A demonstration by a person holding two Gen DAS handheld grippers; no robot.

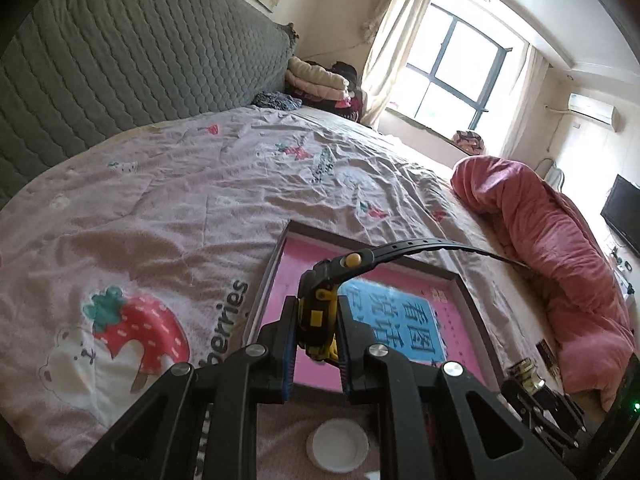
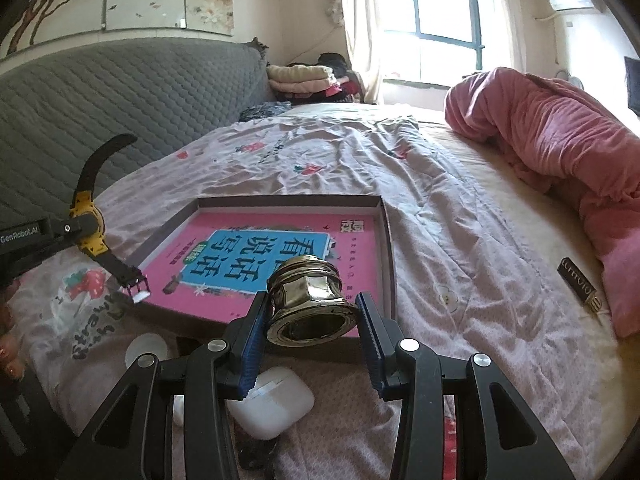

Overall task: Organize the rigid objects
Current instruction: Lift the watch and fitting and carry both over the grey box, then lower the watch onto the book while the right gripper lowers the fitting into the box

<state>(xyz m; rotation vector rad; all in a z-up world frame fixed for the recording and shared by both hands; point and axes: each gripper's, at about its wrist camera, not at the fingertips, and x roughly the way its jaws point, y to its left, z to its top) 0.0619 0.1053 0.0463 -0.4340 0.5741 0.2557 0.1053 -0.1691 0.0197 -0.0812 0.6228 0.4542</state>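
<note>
Yellow-and-black wristwatch [image 1: 318,316] pinched by its case between the blue-padded fingers [image 1: 289,354] of the left gripper [image 1: 316,354], jaws narrowed tight onto it, black strap arching up and off to the right above the tray. From the right wrist view, same watch [image 2: 89,226] held in the air at the left gripper [image 2: 76,228], just beyond the left edge of the tray, buckle end hanging down close to the tray's near-left corner. Brass threaded fitting [image 2: 310,298] sitting between the fingers of the right gripper [image 2: 312,340], jaws set wide; left pad against its flange, contact on the right pad impossible to tell. Same fitting [image 1: 526,372] glimpsed low on the right in the left wrist view. Beneath both, a shallow brown-rimmed tray [image 2: 386,240] lying on the bed with a pink book [image 2: 248,264] flat inside, blue panel of Chinese characters on its cover. Near the tray's front edge, a white earbud case [image 2: 276,408] under the right gripper and a white round lid [image 1: 338,444] on the strawberry-print sheet [image 1: 160,208]. Well off to the right, a small dark tag [image 2: 576,280] beside the rumpled pink blanket [image 2: 560,140]. Grey quilted headboard [image 2: 120,92] behind, window [image 2: 444,12] beyond.
</note>
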